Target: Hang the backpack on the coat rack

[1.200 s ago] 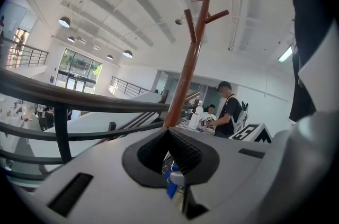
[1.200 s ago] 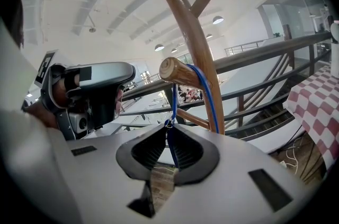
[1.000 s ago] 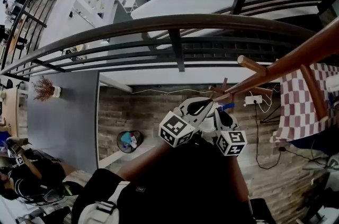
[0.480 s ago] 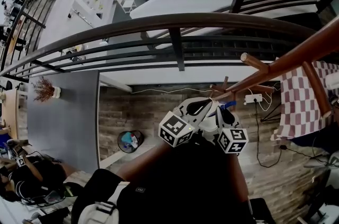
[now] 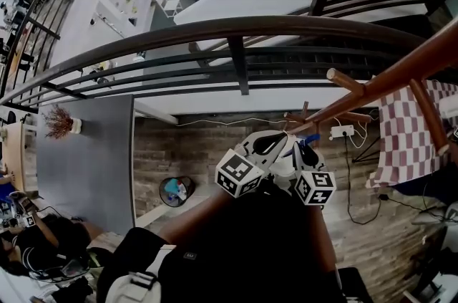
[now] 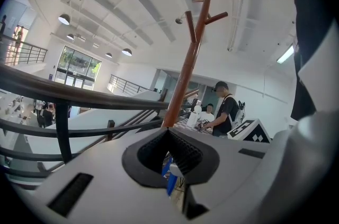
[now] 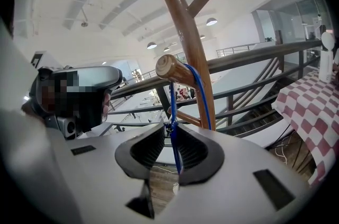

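- At the coat rack (image 5: 372, 87), low on its slanting wooden pole in the head view, you have both grippers side by side, just under the lower pegs.
- Your right gripper (image 7: 170, 130) has its jaws closed on a thin blue loop (image 7: 172, 106). The loop runs up from the pads and passes over the rounded end of one peg (image 7: 175, 70) of the rack, touching it.
- Your left gripper (image 6: 169, 133) has its jaws together at the tips. A blue strip shows low in the gap between them; you cannot tell from this view whether it is clamped. The rack's pole rises straight beyond these jaws.
- The backpack (image 5: 243, 251), black, hangs below both grippers on the near side of the rack, filling the lower middle of the head view. Its body is clear of the pegs.
- A dark railing (image 5: 236, 29) curves behind the rack.
- A red-and-white checked cloth (image 5: 404, 137) lies to the rack's right, under one long peg.
- A white power strip (image 5: 342, 133) sits on the wooden floor near the rack's foot.
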{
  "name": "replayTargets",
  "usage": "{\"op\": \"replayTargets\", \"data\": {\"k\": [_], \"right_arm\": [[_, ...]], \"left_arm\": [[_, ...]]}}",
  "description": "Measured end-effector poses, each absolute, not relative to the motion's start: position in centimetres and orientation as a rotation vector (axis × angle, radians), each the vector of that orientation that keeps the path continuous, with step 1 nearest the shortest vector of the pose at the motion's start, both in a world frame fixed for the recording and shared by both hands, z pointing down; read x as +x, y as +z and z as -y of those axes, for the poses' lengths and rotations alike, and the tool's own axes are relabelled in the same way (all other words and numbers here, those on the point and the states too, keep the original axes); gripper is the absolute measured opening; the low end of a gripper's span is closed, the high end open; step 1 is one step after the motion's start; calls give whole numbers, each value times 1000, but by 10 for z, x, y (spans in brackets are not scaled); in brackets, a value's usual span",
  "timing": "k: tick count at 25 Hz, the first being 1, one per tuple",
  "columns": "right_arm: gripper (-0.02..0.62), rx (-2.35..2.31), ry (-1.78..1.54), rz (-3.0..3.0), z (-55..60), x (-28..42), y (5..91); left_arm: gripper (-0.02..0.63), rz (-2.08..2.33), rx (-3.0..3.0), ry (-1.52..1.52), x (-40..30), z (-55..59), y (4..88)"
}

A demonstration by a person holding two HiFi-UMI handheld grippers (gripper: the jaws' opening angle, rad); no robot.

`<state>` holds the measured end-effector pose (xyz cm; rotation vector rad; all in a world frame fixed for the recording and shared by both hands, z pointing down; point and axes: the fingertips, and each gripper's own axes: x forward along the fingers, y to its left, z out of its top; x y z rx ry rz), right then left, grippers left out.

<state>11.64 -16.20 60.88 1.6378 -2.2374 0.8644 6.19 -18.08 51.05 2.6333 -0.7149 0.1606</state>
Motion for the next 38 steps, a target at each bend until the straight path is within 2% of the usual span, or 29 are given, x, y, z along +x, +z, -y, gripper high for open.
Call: {"op": "replayTargets", "data": {"k": [38], "right_arm": [[71, 1763, 842, 2213, 153, 135, 594]], "left_arm": [[8, 716, 2639, 150, 59, 165, 509]]}}
